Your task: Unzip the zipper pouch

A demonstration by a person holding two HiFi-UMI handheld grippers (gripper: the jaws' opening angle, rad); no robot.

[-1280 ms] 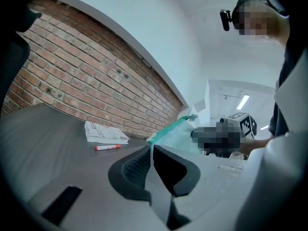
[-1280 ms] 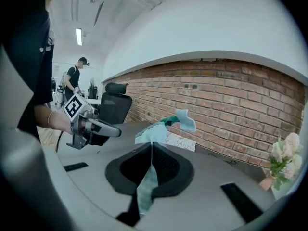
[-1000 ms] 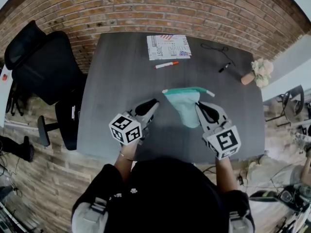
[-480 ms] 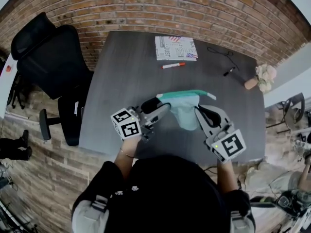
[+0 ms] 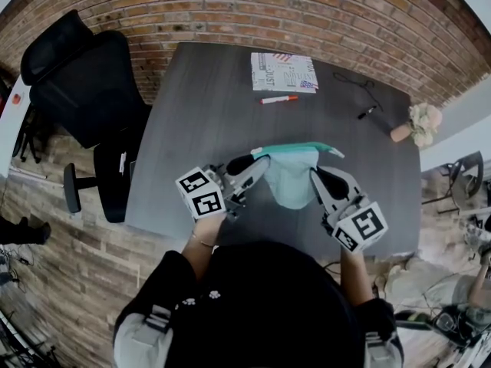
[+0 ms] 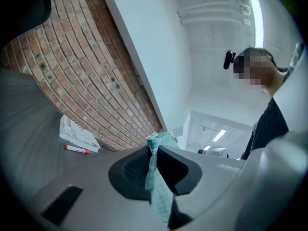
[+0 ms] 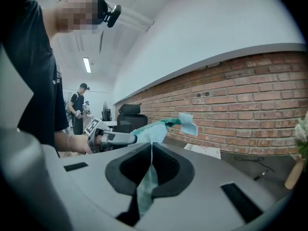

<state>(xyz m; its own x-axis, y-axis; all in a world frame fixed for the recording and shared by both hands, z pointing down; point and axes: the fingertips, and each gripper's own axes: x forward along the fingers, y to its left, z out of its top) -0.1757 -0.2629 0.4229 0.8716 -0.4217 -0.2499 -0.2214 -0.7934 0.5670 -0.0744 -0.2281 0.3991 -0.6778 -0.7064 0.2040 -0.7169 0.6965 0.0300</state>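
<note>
Two grips on one teal fabric zipper pouch (image 5: 290, 179), held up over the dark table (image 5: 192, 113). Left gripper (image 5: 259, 162), jaws just closing, pinches the top corner between ribbed black pads (image 6: 134, 170). Right gripper (image 5: 315, 176) clenched on limp, soft cloth.

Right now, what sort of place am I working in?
Most likely an office or lab workroom: a dark work table with a black swivel office chair beside it, a marker lying on the table, and a ceiling strip light. A brick wall runs behind.
</note>
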